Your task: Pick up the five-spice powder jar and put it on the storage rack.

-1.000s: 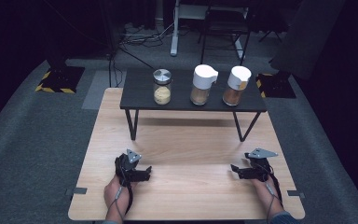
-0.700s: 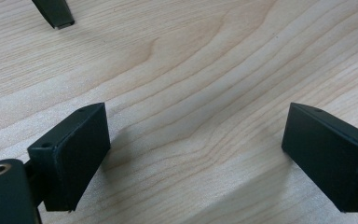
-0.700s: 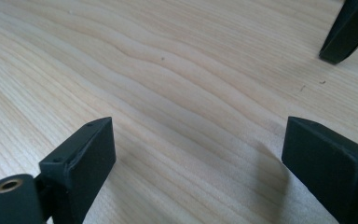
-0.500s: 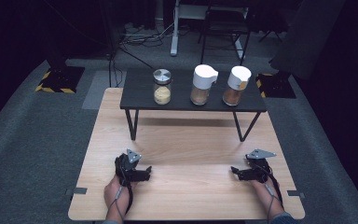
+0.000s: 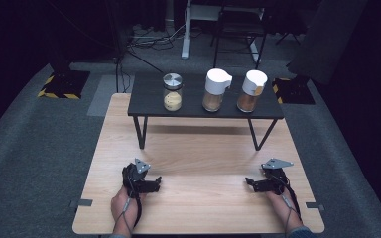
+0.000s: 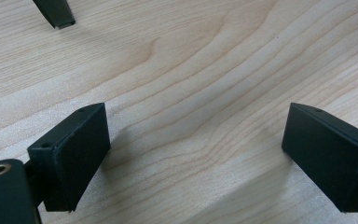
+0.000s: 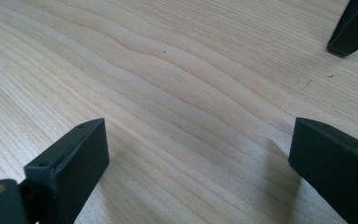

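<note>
On the wooden surface (image 5: 198, 158), the left claw (image 5: 155, 182) and right claw (image 5: 250, 183) are resting wide open, gripping nothing, facing each other, well apart.

Pale wood worktop (image 5: 198, 163) with wavy brown grain, black left claw (image 5: 151, 184) at lower left and black right claw (image 5: 252, 184) at lower right, each topped by a grey plate, black low shelf (image 5: 149, 99) at upper centre, silver-lidded jar (image 5: 172, 92) of yellow grains, two white-capped jars of brown contents (image 5: 215, 90) (image 5: 251, 91), grey carpet (image 5: 39, 144), yellow-and-black striped mat (image 5: 62, 84) at upper left.
</note>
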The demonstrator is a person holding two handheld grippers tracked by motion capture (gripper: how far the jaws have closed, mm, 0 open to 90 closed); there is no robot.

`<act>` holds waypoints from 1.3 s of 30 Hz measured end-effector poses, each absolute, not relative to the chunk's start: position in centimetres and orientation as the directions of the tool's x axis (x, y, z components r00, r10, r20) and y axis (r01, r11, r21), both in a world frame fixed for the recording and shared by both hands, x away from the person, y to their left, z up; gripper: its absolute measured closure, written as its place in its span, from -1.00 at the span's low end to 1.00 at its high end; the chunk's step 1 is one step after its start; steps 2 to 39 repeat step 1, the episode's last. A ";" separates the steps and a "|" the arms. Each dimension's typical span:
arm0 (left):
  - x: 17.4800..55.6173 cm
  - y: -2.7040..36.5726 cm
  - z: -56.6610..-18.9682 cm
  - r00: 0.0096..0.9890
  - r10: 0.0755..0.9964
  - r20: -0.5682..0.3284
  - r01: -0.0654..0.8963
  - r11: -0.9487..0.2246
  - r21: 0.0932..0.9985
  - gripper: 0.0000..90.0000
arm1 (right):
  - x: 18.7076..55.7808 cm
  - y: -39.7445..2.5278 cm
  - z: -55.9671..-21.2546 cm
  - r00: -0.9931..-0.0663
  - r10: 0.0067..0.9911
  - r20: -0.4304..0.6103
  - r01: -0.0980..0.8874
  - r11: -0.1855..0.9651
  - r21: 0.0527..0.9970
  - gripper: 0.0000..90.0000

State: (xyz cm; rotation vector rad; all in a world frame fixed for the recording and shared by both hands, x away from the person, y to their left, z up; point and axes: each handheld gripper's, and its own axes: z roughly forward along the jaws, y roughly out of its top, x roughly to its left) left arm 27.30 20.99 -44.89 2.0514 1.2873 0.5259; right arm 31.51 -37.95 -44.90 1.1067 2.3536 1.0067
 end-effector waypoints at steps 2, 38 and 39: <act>27.3 21.0 -44.9 0.437 0.899 -0.006 0.638 -0.306 0.707 -0.83 | 31.5 -37.9 -44.9 -0.633 0.774 -0.014 0.525 0.442 0.728 -0.90; 27.3 21.0 -44.9 0.437 0.899 -0.006 0.638 -0.306 0.707 -0.83 | 31.5 -37.9 -44.9 -0.633 0.774 -0.014 0.525 0.442 0.728 -0.90; 27.3 21.0 -44.9 0.437 0.899 -0.006 0.638 -0.306 0.707 -0.83 | 31.5 -37.9 -44.9 -0.633 0.774 -0.014 0.525 0.442 0.728 -0.90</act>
